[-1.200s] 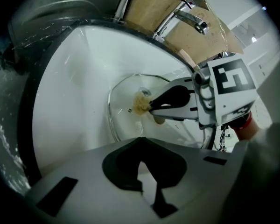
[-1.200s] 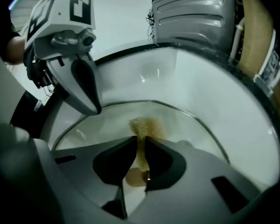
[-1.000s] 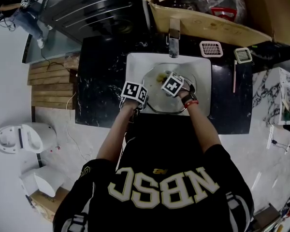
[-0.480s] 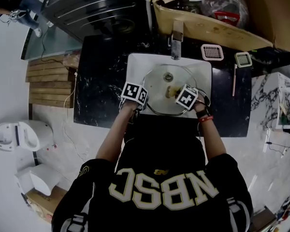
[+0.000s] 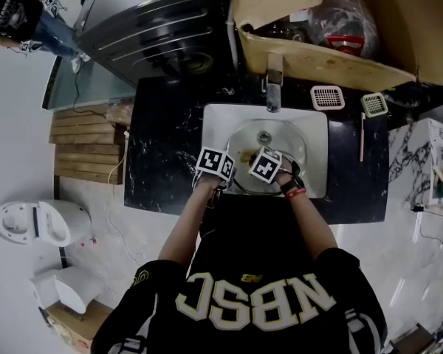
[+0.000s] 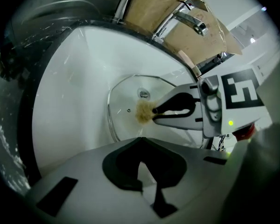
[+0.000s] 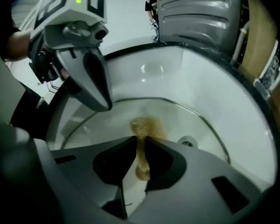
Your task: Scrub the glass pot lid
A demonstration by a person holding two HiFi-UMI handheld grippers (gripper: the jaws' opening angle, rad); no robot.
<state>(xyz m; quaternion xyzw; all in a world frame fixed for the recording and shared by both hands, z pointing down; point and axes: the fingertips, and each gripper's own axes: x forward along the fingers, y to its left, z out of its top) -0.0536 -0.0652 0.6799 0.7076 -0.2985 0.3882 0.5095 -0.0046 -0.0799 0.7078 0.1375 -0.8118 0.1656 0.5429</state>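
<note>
A glass pot lid [image 5: 284, 142] lies tilted in the white sink [image 5: 214, 120], its knob [image 6: 143, 94] near the middle. My left gripper [image 5: 231, 174] is at the lid's near left edge, its jaws shut on the rim [image 6: 140, 141]. My right gripper [image 5: 248, 156] is shut on a tan scrubber [image 7: 147, 126], whose tuft presses on the glass a little left of the knob [image 7: 186, 142]. In the left gripper view the right gripper [image 6: 154, 111] comes in from the right with the scrubber [image 6: 142, 112] at its tip. The left gripper [image 7: 102, 104] shows at upper left in the right gripper view.
A chrome faucet [image 5: 273, 80] stands behind the basin, set in a black marble counter [image 5: 162, 146]. Two small drain strainers [image 5: 327, 96] [image 5: 373, 104] lie at the back right. A cardboard box [image 5: 317, 43] sits behind the faucet. A person [image 5: 18, 13] stands far off.
The right gripper swept the scrubber from the lid's middle out to the right, then back left across the glass. The left gripper stayed on the rim. The head view has shifted slightly.
</note>
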